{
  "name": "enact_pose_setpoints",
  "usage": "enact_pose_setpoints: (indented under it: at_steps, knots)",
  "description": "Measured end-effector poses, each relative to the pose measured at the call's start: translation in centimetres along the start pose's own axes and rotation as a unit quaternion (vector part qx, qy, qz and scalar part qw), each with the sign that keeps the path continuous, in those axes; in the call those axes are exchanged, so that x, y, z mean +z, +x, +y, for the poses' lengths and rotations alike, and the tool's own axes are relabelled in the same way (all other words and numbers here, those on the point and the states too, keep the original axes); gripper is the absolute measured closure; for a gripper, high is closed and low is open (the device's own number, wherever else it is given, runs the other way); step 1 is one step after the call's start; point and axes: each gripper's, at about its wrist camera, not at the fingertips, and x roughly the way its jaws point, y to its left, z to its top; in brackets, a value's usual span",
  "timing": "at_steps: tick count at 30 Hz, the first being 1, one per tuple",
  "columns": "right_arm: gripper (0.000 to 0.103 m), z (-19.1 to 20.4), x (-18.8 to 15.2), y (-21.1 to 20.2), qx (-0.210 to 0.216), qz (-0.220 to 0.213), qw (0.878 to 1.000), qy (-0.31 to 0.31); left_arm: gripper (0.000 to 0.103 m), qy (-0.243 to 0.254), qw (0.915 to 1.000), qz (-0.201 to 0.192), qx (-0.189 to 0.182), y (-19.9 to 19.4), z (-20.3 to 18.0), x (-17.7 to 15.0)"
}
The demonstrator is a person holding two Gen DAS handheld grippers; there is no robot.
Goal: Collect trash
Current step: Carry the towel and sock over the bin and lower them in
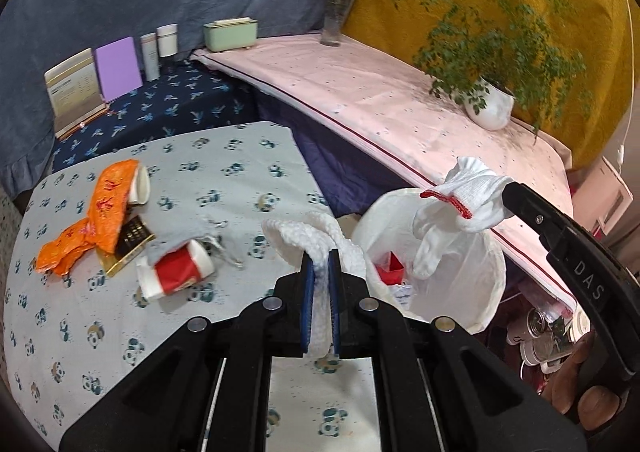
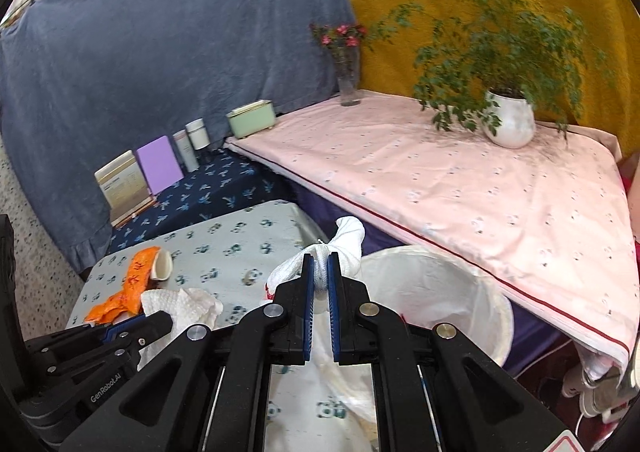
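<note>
My left gripper [image 1: 320, 256] is shut on a crumpled white paper towel [image 1: 288, 236], held beside the rim of the white-lined trash bin [image 1: 480, 292]. My right gripper [image 1: 510, 189] is shut on a white knit glove with a red cuff [image 1: 456, 211], which hangs over the bin's mouth. In the right wrist view the glove [image 2: 348, 240] sticks out past the right gripper [image 2: 320, 258], with the bin [image 2: 440, 284] just behind it; the left gripper [image 2: 160, 322] and its paper towel [image 2: 180, 304] are at lower left. A red scrap [image 1: 390, 266] lies inside the bin.
On the panda-print table [image 1: 224, 171] lie an orange wrapper [image 1: 104, 211], a red-and-white paper cup [image 1: 176, 272], a white cup [image 1: 140, 183] and a gold-black box [image 1: 128, 244]. A pink-covered shelf [image 1: 360, 91] carries a potted plant [image 1: 490, 107] and a flower vase [image 1: 334, 19].
</note>
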Motion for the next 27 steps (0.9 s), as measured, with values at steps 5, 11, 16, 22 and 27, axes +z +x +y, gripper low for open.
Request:
enact_pose_setpoints:
  at_steps: [5, 11, 16, 22, 27]
  knots:
    - [0.096, -3.0, -0.5, 0.1, -0.016, 0.002, 1.0, 0.019, 0.096, 0.017, 0.9997, 0.011, -0.014, 1.3, -2.5, 0.3]
    - [0.096, -5.7, -1.0, 0.3, -0.031, 0.007, 0.999, 0.032, 0.096, 0.038, 0.9985, 0.025, -0.031, 3.2, -5.6, 0.7]
    - [0.096, -7.4, -1.3, 0.5, -0.043, 0.01, 0.998, 0.04, 0.096, 0.046, 0.997, 0.04, -0.047, 4.8, -7.2, 0.9]
    - [0.096, -9.1, -1.6, 1.3, -0.054, 0.019, 0.997, 0.048, 0.096, 0.055, 0.995, 0.058, -0.06, 6.8, -8.8, 0.7]
    - [0.091, -9.7, -1.9, 1.8, -0.061, 0.022, 0.997, 0.052, 0.076, 0.055, 0.9944, 0.057, -0.069, 7.5, -9.3, 0.8]
